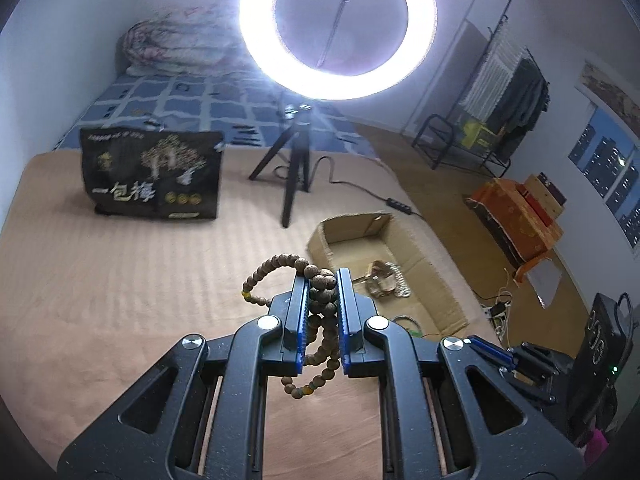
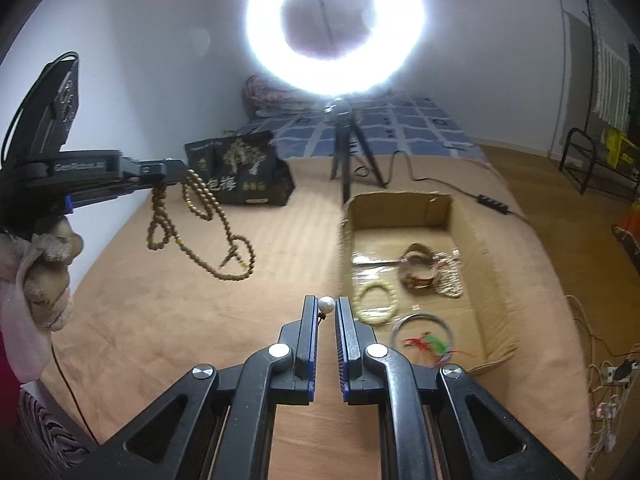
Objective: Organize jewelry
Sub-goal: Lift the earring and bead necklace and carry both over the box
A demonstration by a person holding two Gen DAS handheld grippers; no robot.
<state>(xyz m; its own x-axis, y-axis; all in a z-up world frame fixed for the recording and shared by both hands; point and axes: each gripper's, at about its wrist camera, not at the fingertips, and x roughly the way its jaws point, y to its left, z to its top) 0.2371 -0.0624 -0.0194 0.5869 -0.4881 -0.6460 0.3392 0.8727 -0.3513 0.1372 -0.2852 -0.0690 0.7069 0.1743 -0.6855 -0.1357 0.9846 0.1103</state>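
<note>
Left gripper (image 2: pixel 176 174), raised over the bed (image 2: pixel 200 320): fingers closed on the wooden bead necklace (image 2: pixel 224 236), whose loops hang straight down, long axis vertical. Centre, the right gripper (image 2: pixel 327 312): fingers nearly closed, a white pearl (image 2: pixel 326 304) pinched at the tips. Right, the cardboard box (image 2: pixel 476 264), holding other jewelry, lies just right of the right gripper and well apart from the necklace; the likely drop needs a rightward carry.

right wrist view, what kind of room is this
Most likely a bedroom at home, set up for filming. A bed with a blue checked sheet and a rolled quilt stands by the wall, a clothes rack is nearby, and a ring light stands on the mat.
</note>
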